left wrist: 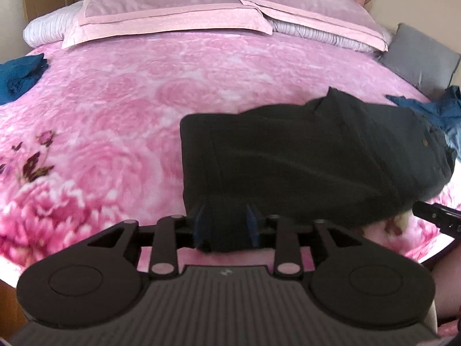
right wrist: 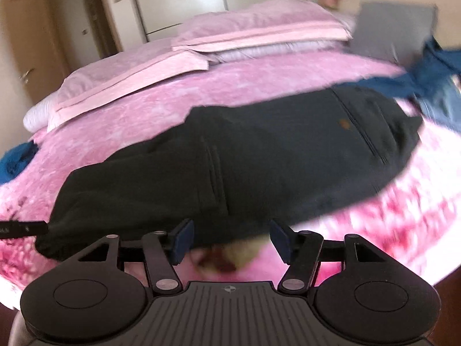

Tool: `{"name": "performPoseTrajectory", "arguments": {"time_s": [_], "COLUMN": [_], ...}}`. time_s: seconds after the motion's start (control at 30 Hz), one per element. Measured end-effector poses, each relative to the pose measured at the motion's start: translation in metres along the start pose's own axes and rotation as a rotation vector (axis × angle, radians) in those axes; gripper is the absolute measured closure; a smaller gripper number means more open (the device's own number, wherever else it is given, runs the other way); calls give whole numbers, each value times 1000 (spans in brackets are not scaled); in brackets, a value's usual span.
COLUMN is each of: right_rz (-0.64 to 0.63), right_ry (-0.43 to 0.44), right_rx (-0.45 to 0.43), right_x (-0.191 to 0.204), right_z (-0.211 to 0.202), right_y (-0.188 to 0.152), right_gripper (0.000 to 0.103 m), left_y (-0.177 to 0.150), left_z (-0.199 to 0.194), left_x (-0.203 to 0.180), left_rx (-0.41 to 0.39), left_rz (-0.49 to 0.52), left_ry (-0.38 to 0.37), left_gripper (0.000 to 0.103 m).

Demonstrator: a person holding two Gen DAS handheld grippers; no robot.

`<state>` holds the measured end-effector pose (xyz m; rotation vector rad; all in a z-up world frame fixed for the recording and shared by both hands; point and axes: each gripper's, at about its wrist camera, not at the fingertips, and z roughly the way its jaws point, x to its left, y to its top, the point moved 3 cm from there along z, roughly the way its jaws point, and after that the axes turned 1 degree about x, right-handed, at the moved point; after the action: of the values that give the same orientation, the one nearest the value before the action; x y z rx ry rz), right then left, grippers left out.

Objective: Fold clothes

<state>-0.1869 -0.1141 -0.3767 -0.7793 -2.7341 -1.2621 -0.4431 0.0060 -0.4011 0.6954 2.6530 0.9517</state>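
Left wrist footage is being blurred by motion around the tongs, so the blue pads of the left gripper are hard to make out. Its jaws are being shown partly parted, with the near edge of the dark folded trousers lying between them; whether the pads are pressing on the cloth cannot be told. The trousers are being supported by the pink floral blanket, right of the middle of the bed. A blue garment beside them is being cut off by the lens edge, as is another blue bundle at far left. A black part of the other tool is only partly being seen at lower right.

From the right wrist, the right gripper is being shown with its jaws wide apart, the pads clear of the trousers, whose near edge is lying just ahead of them. Nothing is being held there. A small brown mark on the trousers is too blurred to be read. Pillows and a grey cushion are being smeared by motion. A small emblem on the gripper body carries no legible writing.
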Motion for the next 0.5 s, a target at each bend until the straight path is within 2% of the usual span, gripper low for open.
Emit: {"name": "performPoseTrajectory", "arguments": {"time_s": [0.23,0.5], "right_rz": [55,97], "right_ry": [6,10], "right_rx": [-20,-21], "right_x": [-12,-26], "right_z": [-35,-50], "right_y": [-10,-21], "right_gripper": [41,41], "left_y": [-18,-21], "left_z": [-28,-42], "left_x": [-22,-42], "left_rx": [-17,-36], "left_rz": [53,109], "left_ry": [7,12], "left_gripper": [70,69]}}
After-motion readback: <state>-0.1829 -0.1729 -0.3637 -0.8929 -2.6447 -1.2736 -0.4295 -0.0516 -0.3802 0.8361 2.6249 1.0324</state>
